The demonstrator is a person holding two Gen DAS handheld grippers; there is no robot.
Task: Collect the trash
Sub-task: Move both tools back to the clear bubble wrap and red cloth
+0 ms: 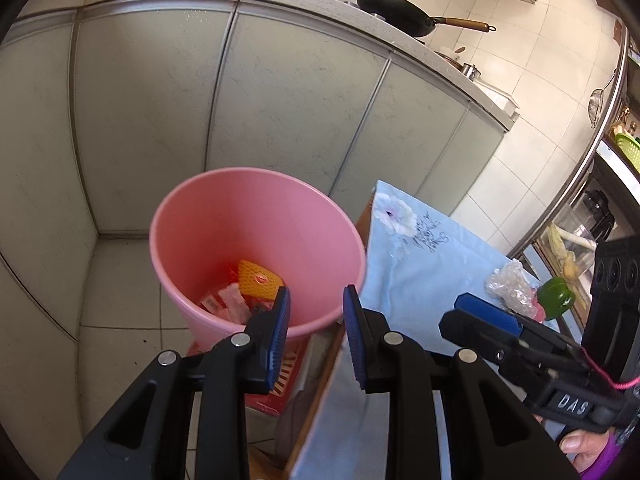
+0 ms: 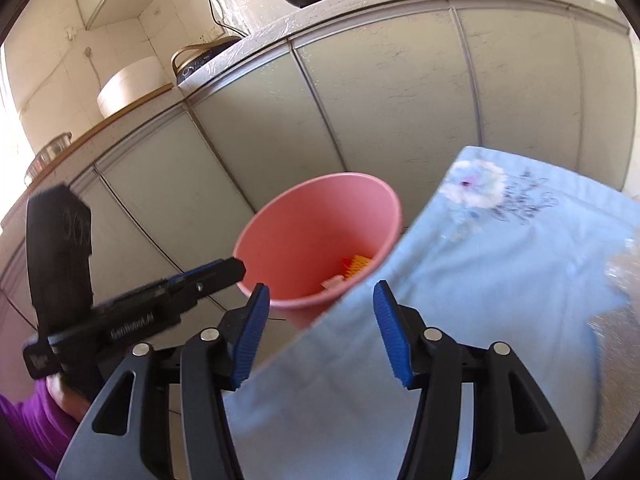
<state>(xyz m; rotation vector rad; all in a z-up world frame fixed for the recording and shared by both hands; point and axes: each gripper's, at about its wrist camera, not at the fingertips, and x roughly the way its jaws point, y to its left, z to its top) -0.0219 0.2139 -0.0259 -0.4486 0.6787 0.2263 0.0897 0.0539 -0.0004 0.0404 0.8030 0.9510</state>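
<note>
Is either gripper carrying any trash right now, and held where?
No. The left gripper is open and empty above the pink bin; the right gripper is open and empty over the blue cloth.

The pink bin (image 1: 256, 240) hides its lower contents: beneath the orange foam net (image 1: 258, 278) lie pale scraps too small to name, and the left gripper (image 1: 316, 336) covers the rim at 6 o'clock. In the right wrist view the blue cloth (image 2: 460, 280) is motion-blurred, masks the bin's 4 o'clock side, and a crinkled clear wrapper (image 2: 626, 264) is cut off at 3 o'clock.
</note>
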